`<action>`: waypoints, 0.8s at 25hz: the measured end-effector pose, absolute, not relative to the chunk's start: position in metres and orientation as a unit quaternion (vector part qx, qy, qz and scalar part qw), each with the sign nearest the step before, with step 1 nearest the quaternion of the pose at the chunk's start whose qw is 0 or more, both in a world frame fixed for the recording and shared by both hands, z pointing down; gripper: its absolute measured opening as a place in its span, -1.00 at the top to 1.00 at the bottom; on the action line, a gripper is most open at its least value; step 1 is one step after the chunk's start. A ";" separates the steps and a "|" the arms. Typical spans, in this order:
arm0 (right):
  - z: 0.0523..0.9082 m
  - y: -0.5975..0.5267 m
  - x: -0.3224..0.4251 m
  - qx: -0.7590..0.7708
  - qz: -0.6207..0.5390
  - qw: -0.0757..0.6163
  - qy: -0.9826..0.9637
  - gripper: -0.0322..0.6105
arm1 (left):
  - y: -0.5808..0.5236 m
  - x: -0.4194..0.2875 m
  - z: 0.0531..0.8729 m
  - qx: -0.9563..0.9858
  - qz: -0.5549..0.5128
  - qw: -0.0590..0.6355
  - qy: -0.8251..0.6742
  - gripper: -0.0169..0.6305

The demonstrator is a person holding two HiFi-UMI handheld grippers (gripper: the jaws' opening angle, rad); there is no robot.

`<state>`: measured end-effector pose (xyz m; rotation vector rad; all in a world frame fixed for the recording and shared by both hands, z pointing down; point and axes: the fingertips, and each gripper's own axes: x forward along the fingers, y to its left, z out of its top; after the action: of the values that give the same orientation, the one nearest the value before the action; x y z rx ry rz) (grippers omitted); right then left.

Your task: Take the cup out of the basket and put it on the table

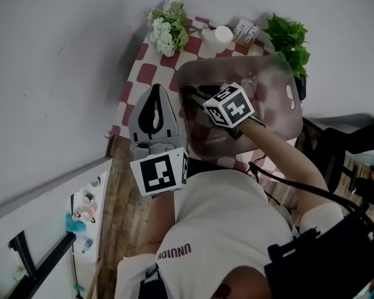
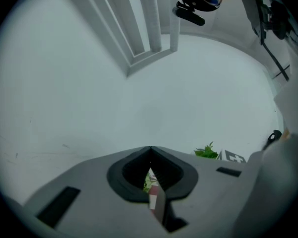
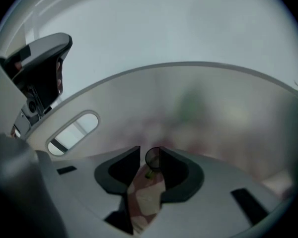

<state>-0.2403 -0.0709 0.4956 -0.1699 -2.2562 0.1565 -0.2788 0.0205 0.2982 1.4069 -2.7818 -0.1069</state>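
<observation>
**Cup not yet lifted: reach into the basket under way**

Progress is at the first step. Your right claw (image 1: 193, 95) is down inside the smoky translucent plastic basket (image 1: 280, 64), which stands on the red-and-white checked tabletop (image 1: 146, 73). The claw points steeply down toward the basket floor, and its jaws stand wide apart with nothing clamped between them.

In the right gripper view a small dark round rim (image 3: 153, 158) shows in the gap between the jaw tips, low against the basket's far wall. I judge this to be the cup seen from above, though it is too small and dim to be sure. In the head view the cup cannot be picked out, because the claw and its marker cube cover the middle of the basket.

Your left claw (image 1: 156, 87) is outside the basket, just beside its left wall. It is held level with its tips together and carries nothing.

Nothing of the task is finished. You have yet to close on the cup, lift it clear of the rim and set it on a bare part of the checked tabletop. The most open cloth lies to the left of the basket, near the bunch of white flowers (image 1: 168, 30).
</observation>
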 end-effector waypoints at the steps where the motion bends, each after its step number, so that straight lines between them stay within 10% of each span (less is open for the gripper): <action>1: 0.500 -0.070 -0.240 -0.070 0.055 0.430 -0.898 0.49 | 0.020 -0.279 0.299 0.451 -0.035 0.012 -0.892 0.91; 20: 0.560 -0.063 -0.230 -0.069 0.087 0.496 -0.861 0.47 | 0.014 -0.289 0.319 0.454 -0.039 0.035 -0.889 0.91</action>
<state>-0.2296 -0.0634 0.5596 -0.1663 -2.0862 0.2118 -0.2889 0.0140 0.3189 1.3965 -2.7325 -0.1211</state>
